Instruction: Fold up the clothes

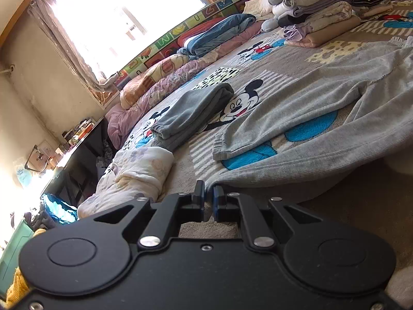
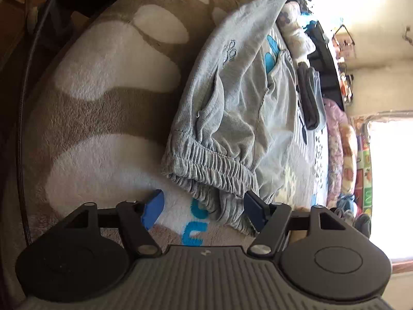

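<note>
Step in hand, as judged: re-gripping the grey trousers for the next fold.

**Position of the work**
- Spread flat across the blanket on the bed, elastic waistband nearest the right gripper.
- One ribbed cuff lying on the blanket, near the middle of the bed.
- Opposite corner drawn to a point and raised slightly off the blanket at the left gripper.

**Jaw state**
- Left: closed to a narrow slit, pinching that corner of the trousers.
- Right: spread wide, one pad on each side of the waistband, a bunched fold of it lying between. Pads not pressing. Nothing held.

**Next move, as judged**
- Lower and advance the right jaws until the waistband sits fully between the pads, catching every layer of elastic.
- Close firmly.
- Keep the left pinch tight, to hold the cloth taut.
- Carry both held edges over together to make a clean fold line.
- Risk: only the upper layer caught, leaving the lower one behind.

**Count**
- Grippers: two.
- Trousers being folded: one.
- Folded dark grey garment lying apart on the blanket: one.
- White padded garment at the bed's edge: one.
- Stack of folded clothes at the far end: one; separate pieces too many and too small to count.
</note>
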`<state>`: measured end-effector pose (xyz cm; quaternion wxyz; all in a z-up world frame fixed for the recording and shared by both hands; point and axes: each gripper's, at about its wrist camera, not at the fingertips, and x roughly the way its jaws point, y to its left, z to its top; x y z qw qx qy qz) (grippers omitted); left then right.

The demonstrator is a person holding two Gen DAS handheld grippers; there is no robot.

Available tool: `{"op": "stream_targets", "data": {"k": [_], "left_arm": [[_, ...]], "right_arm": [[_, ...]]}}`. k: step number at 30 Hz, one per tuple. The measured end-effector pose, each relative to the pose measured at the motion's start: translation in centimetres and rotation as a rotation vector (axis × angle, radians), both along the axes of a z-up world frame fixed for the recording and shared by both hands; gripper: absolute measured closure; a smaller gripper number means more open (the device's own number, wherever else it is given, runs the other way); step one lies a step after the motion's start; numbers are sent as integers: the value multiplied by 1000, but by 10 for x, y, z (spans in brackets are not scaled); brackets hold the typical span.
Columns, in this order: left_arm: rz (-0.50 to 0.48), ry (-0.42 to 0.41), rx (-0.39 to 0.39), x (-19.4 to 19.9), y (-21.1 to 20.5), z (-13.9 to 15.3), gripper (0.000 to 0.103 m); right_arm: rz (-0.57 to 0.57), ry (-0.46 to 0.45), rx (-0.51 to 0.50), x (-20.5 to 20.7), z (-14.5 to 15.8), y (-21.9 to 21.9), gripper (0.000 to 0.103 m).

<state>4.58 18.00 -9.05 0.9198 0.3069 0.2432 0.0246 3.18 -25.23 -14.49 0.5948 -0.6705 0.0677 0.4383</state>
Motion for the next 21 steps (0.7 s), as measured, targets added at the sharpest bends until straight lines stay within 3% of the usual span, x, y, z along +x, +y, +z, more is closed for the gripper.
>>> {"op": "stream_targets", "data": {"k": [2,7,9,13,18,21], "left_arm": [[11,7,-6,0,1,-2,98],[30,9,-6,-1,-1,-4,98],[37,9,-7,-1,-2,-5,98],[46,15,-7,-1,-2,-8,98],[53,22,-5,0,-1,-12,98],[55,25,-6,1,-1,-14,98]], "right_arm": [[57,-53,-5,-1,-8,-1,27],[95,-62,8,16,-4,1,27],[99,-88,24,24,-1,3,33],[106,-122,43,35,-7,4,34],[241,-207,-9,21,-30,0,39],[207,-127,19,30,-20,4,39]]}}
